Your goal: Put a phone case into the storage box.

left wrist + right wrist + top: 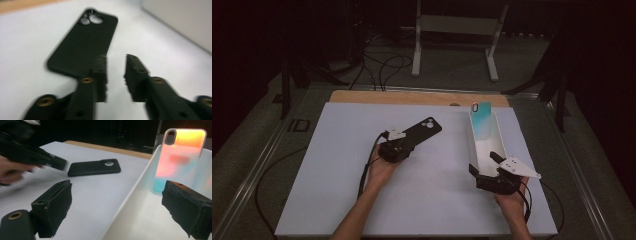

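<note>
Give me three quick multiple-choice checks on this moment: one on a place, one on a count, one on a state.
1. Where is the iridescent phone case?
A. flat on the white mat
B. leaning upright in the white bin
C. between the left gripper's jaws

2. How many phone cases are there?
A. one
B. two
C. three

3. How does the black phone case lie?
A. flat on the white mat, free
C. standing in the bin
B. clamped by the left gripper

Key:
1 B, it stands against the bin's far wall.
2 B, one black, one iridescent.
3 A, the left gripper's jaws stand apart with nothing between them.
</note>
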### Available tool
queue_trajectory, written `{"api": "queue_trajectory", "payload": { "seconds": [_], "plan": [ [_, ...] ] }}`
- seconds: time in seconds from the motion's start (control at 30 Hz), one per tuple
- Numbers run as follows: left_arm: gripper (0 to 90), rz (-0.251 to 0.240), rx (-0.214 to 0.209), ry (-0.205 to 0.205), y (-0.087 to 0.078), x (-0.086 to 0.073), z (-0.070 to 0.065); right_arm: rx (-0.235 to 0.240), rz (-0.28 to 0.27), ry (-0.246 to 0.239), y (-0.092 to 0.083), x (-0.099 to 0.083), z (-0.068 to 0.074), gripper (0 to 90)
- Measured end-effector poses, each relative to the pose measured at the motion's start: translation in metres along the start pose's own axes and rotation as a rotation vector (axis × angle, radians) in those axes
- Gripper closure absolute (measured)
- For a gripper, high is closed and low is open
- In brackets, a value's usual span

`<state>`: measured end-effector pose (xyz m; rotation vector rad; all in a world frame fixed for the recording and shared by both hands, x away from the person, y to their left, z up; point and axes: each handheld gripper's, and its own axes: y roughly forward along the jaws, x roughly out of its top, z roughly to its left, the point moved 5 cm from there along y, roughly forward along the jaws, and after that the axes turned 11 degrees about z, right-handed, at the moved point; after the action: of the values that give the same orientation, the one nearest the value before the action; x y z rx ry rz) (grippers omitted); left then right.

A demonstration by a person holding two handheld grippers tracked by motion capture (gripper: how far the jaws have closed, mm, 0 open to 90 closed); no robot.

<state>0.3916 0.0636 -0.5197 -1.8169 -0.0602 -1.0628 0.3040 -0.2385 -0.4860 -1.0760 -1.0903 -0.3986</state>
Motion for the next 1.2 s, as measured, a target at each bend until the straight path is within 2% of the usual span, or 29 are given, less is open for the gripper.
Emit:
{"api": "queue_trajectory", "payload": {
  "seconds": [0.07, 0.13, 0.17, 0.23, 0.37, 0.43, 0.53, 0.6, 0.67, 0.8, 0.97, 1.13, 1.2],
  "plan": [
    [58.7, -0.060, 0.021, 0.005, -0.029, -0.007, 0.005, 0.004, 0.000, -0.001, 0.000, 0.001, -0.001, 9.3],
    [43.6, -0.103, 0.026, 0.002, -0.050, -0.015, 0.010, 0.004, 0.002, -0.006, 0.000, 0.002, -0.001, 9.3],
    [39.3, -0.125, 0.029, 0.001, -0.061, -0.020, 0.013, 0.001, 0.002, -0.011, 0.000, 0.002, -0.002, 9.3],
    [28.7, -0.157, 0.071, -0.007, -0.081, -0.032, 0.020, 0.004, 0.007, -0.016, 0.000, 0.002, -0.002, 9.2],
    [12.1, -0.232, 0.125, -0.019, -0.116, -0.058, 0.032, 0.007, 0.015, -0.029, 0.001, 0.002, -0.002, 9.3],
    [5.5, -0.247, 0.118, -0.017, -0.126, -0.070, 0.034, 0.009, 0.015, -0.035, 0.001, 0.002, -0.001, 9.3],
    [1.1, -0.225, 0.143, -0.005, -0.142, -0.090, 0.038, 0.018, 0.009, -0.055, 0.001, 0.003, 0.001, 9.4],
    [0.9, -0.221, 0.145, -0.004, -0.147, -0.099, 0.039, 0.030, 0.000, -0.066, 0.000, 0.004, 0.002, 11.6],
    [0.8, -0.192, 0.143, 0.000, -0.151, -0.112, 0.040, 0.039, -0.007, -0.071, -0.001, 0.004, 0.003, 11.6],
    [0.4, -0.168, 0.161, -0.007, -0.151, -0.123, 0.045, 0.047, -0.016, -0.070, -0.003, 0.003, 0.004, 11.5],
    [0.4, -0.158, 0.161, -0.008, -0.150, -0.123, 0.045, 0.045, -0.009, -0.066, -0.003, 0.002, 0.005, 10.7],
    [0.3, -0.163, 0.156, -0.035, -0.150, -0.120, 0.046, 0.037, 0.000, -0.073, -0.002, 0.002, 0.005, 9.6],
    [0.3, -0.154, 0.159, -0.030, -0.149, -0.117, 0.045, 0.035, 0.003, -0.075, -0.001, 0.003, 0.004, 9.2]
  ]
}}
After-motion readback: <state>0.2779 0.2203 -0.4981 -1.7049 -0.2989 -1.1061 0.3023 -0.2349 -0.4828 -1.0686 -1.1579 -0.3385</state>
